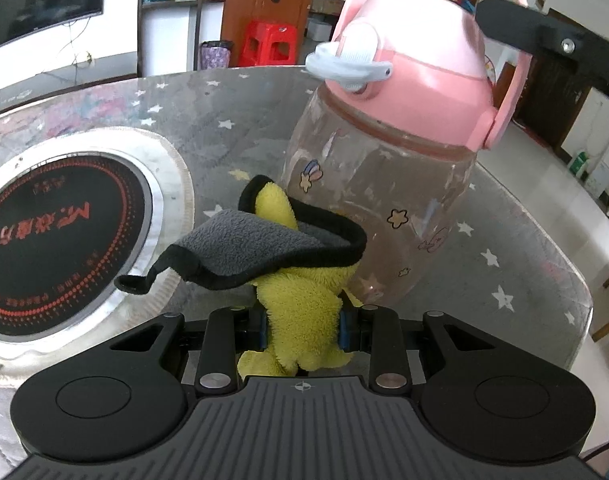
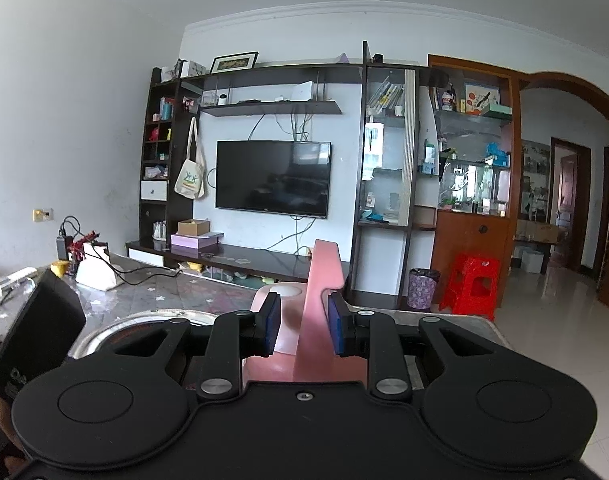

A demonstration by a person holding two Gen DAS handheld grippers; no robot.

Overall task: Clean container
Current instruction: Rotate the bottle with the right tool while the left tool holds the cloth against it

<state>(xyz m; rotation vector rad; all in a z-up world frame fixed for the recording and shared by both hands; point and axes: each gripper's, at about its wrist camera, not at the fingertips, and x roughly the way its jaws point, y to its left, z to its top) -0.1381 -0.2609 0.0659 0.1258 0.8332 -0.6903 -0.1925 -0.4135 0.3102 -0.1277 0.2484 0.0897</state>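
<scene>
A clear bottle (image 1: 384, 200) with a pink lid (image 1: 416, 72) and pink carry handle stands tilted on the star-patterned table. My left gripper (image 1: 302, 328) is shut on a yellow and grey cloth (image 1: 288, 248), which lies against the bottle's lower left side. In the right wrist view my right gripper (image 2: 302, 326) sits over the pink lid (image 2: 280, 312). The pink handle (image 2: 318, 300) stands between its blue pads (image 2: 336, 324); a gap shows on the left side, and the grip is unclear. A black part of the right gripper (image 1: 544, 40) shows above the lid.
A round induction hob (image 1: 56, 240) in a steel ring is set into the table (image 1: 232, 120) left of the bottle. A tissue pack (image 2: 96, 272), cables and a black device (image 2: 36, 328) lie on the far left. A red stool (image 2: 472, 284) and a bin (image 2: 422, 288) stand on the floor beyond.
</scene>
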